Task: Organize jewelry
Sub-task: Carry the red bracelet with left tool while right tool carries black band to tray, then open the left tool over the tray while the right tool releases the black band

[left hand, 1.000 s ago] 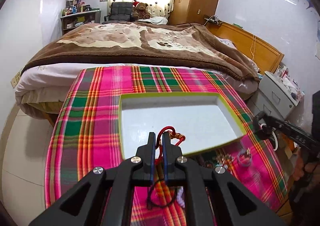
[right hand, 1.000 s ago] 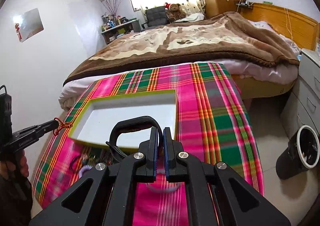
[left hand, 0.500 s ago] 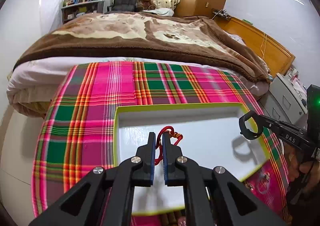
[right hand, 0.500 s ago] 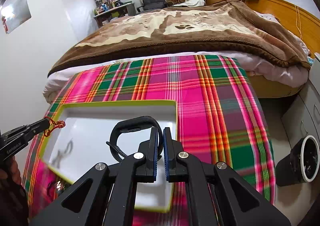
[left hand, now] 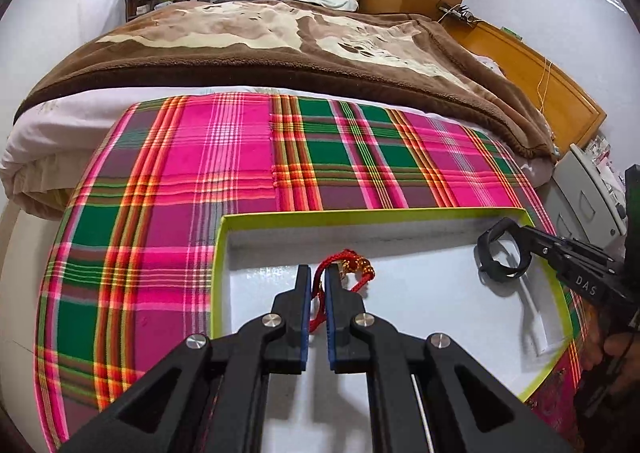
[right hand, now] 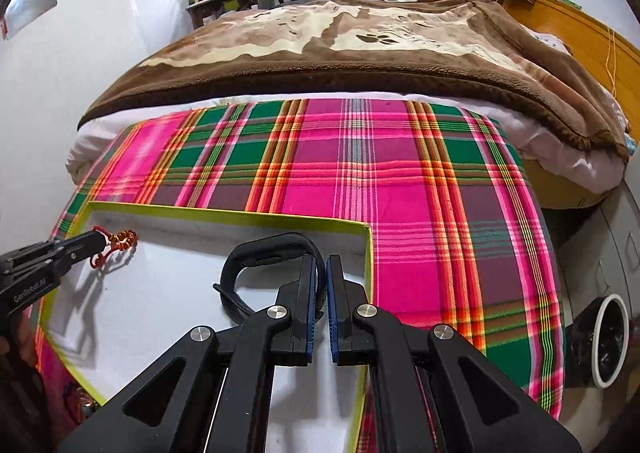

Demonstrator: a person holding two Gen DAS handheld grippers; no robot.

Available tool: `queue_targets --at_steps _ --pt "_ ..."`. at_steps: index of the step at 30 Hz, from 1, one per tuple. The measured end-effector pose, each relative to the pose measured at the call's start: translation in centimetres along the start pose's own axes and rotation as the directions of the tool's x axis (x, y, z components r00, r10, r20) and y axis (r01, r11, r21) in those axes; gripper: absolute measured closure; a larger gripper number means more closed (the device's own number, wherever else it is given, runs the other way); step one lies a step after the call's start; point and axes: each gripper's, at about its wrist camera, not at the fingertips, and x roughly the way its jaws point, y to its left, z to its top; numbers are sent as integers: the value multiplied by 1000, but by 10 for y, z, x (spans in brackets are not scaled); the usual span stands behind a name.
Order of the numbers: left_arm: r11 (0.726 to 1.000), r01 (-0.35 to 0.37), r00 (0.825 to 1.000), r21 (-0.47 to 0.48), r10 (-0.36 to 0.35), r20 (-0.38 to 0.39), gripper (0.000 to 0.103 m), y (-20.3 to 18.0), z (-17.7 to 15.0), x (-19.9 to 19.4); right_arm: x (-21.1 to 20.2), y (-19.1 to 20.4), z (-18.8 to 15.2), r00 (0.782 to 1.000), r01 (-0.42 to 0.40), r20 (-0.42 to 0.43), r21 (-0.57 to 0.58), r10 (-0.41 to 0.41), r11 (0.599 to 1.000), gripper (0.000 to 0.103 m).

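Observation:
A white tray with a yellow-green rim (left hand: 360,215) (right hand: 224,213) lies on a plaid cloth. My left gripper (left hand: 318,273) is shut on a red cord bracelet with gold beads (left hand: 352,265) and holds it over the tray's left part; it also shows at the left of the right wrist view (right hand: 118,243). My right gripper (right hand: 320,263) is shut on a black wristband (right hand: 264,253) and holds it over the tray's right part. The band also shows in the left wrist view (left hand: 502,257).
The pink and green plaid cloth (left hand: 248,157) covers the table. A bed with a brown blanket (left hand: 280,49) lies beyond it. A grey cabinet (left hand: 584,189) and a round bin (right hand: 608,341) stand at the right. Loose jewelry (right hand: 82,399) lies near the tray's front edge.
Both grippers moved forward over the tray and lower, each still holding its piece. The loose jewelry in front of the tray has dropped out of the left view.

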Motion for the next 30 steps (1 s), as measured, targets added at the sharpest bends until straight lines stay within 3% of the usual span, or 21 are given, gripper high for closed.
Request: queue_targets --at_steps 11,17,20,30 --pt "1000 -17 1000 -11 16 -20 94 3 1 5 7 3 0 999 32 -13 -13 -32 999 98" --pt "1000 -17 1000 -12 16 -16 68 2 2 2 4 3 1 999 32 0 -5 -32 999 97" --pt "1000 -4 1000 -23 4 -16 65 2 2 -1 -1 3 0 1000 30 9 -10 -30 999 92" --pt "1000 -21 1000 2 21 -9 48 -4 -2 -19 -19 4 0 999 40 33 -2 -40 999 91"
